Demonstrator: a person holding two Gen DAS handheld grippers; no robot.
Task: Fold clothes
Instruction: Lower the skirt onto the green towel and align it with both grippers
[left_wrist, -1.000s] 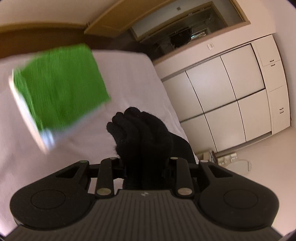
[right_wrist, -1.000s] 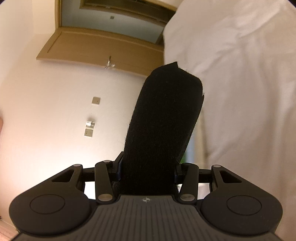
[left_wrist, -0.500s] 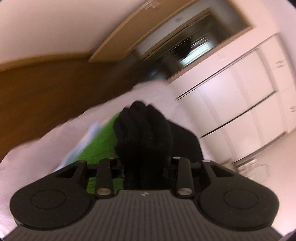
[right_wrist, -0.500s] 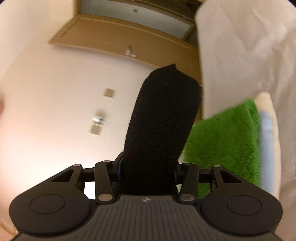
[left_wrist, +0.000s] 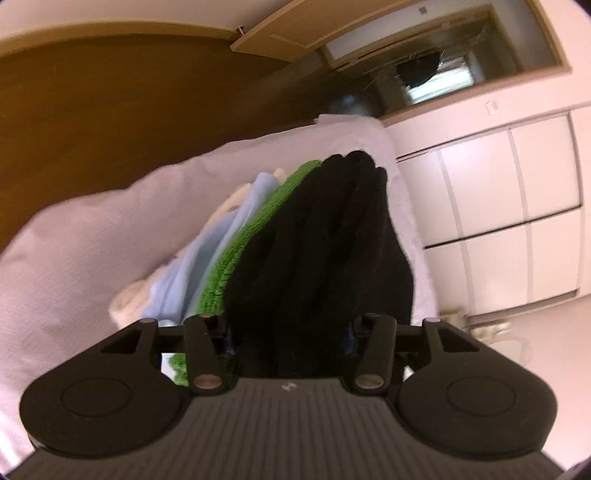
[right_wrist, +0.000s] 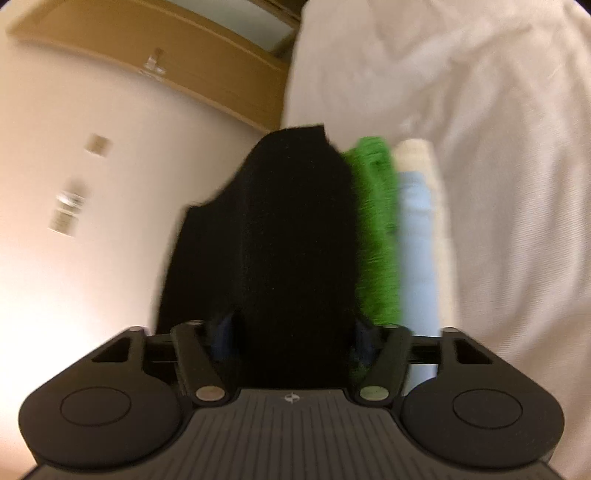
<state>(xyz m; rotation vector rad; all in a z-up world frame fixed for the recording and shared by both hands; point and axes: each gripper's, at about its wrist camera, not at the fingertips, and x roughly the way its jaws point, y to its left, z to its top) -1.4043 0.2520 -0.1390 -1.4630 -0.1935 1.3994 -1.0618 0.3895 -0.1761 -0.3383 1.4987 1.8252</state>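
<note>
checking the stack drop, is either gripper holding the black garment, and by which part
The folded black garment lies between the jaws of both the left gripper and right gripper, one at each end. Both have just been opening; whether the pads press cannot be told.

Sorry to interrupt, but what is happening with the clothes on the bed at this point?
A person with a gripper in each hand is setting a folded black garment onto a stack of folded clothes: a green piece, a light blue one and a cream one, on the white bed. Both sets of jaws have just been opening around the black garment, apparently letting go.
</note>
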